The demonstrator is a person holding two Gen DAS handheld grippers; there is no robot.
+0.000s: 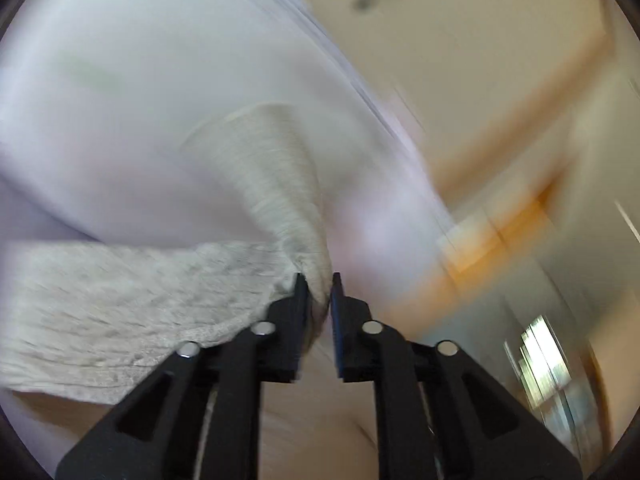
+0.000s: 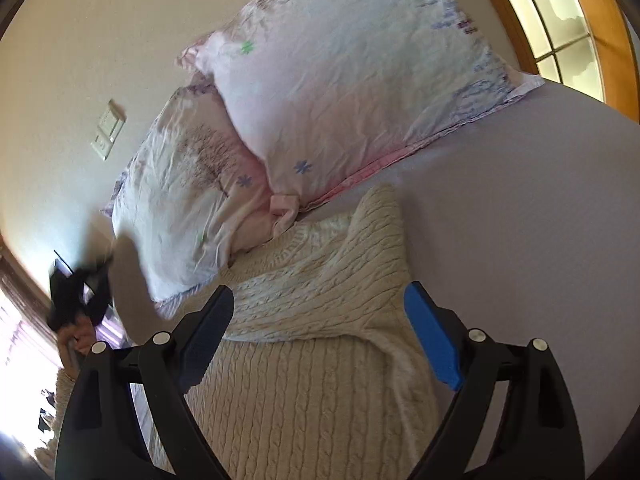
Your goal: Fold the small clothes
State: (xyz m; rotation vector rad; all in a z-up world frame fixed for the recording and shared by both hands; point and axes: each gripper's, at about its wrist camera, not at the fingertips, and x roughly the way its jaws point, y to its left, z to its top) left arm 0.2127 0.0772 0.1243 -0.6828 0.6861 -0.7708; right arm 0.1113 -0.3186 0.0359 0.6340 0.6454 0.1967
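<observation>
A cream cable-knit sweater [image 2: 312, 292] lies on the lilac bed sheet [image 2: 520, 208], one part folded over its body. My right gripper [image 2: 320, 312] is open and empty, hovering just above the sweater, its fingers either side of the folded part. My left gripper [image 1: 319, 286] is shut on an edge of the sweater [image 1: 120, 304] and holds it lifted; this view is blurred by motion. The left gripper [image 2: 76, 300] also shows blurred in the right wrist view, at the far left, held in a hand.
Two floral pillows [image 2: 340, 80] lie at the head of the bed, just beyond the sweater. A cream wall with a switch plate [image 2: 108, 130] stands behind them. A wood-framed window [image 2: 568, 28] is at the upper right.
</observation>
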